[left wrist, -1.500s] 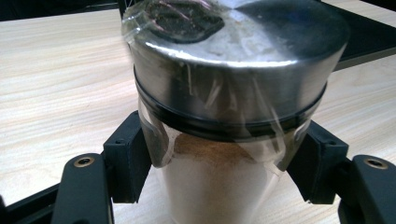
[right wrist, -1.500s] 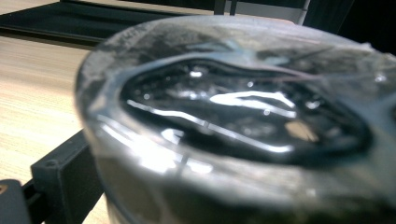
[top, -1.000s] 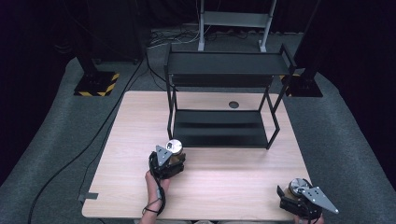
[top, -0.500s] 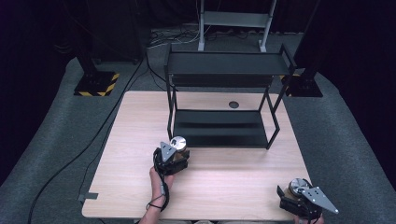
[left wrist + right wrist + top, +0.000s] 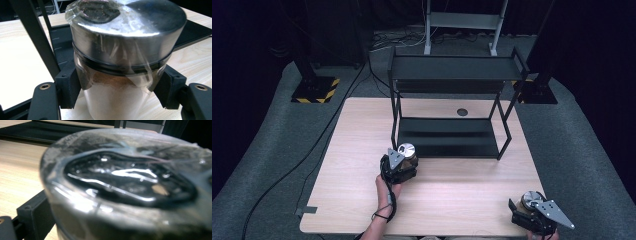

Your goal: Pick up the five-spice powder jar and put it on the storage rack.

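My left gripper [image 5: 404, 160] is shut on a glass jar [image 5: 117, 100] of pale brown powder with a silver metal lid [image 5: 130, 32] under clear film. Its pads [image 5: 71, 86] press on both sides of the glass below the lid. From above, this jar [image 5: 406, 149] hangs just in front of the left front leg of the black two-shelf rack [image 5: 452, 75]. At the table's front right corner my right gripper [image 5: 528, 209] is shut on a second jar [image 5: 530, 199]. That jar's shiny lid [image 5: 130, 180] looms blurred and close, with one black finger [image 5: 32, 217] against its left side.
The rack's lower shelf [image 5: 447, 137] lies on the wooden table [image 5: 357, 130], its top shelf [image 5: 452, 67] higher up. A round cable hole [image 5: 462, 112] is behind it. Black stands [image 5: 314, 82] and cables [image 5: 327, 130] are on the grey floor around the table.
My left gripper with its jar has edged slightly forward and right, toward the rack. The right gripper has stayed put.
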Demonstrator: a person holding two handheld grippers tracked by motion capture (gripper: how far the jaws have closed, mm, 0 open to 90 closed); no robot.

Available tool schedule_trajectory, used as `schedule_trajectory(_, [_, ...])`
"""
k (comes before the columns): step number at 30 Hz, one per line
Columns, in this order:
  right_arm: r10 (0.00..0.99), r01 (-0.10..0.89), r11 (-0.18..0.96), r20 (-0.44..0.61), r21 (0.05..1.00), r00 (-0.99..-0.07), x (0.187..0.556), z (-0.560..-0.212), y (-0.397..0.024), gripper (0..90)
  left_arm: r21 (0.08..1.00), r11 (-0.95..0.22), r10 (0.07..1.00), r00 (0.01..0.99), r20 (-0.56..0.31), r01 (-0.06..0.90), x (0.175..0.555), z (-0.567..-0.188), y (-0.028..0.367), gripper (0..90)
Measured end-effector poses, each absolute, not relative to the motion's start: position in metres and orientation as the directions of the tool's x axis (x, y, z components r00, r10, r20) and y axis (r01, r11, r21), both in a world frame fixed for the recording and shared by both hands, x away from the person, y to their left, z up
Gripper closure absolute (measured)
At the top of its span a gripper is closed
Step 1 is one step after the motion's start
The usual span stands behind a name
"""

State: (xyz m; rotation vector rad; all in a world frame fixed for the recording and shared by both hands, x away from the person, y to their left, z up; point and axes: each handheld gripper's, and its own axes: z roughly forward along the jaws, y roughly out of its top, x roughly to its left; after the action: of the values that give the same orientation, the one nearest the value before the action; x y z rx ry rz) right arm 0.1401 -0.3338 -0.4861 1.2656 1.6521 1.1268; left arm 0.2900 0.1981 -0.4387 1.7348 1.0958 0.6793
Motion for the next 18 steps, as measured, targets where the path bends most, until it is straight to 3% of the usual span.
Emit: schedule_trajectory(18, [0.973, 0.309, 0.119, -0.050, 0.944, -0.224, 0.140, -0.486, -0.334, 0.0, 0.916, -0.166, 0.893, 0.449, -0.017, 0.365, 0.304, -0.435, 0.190, 31.0])
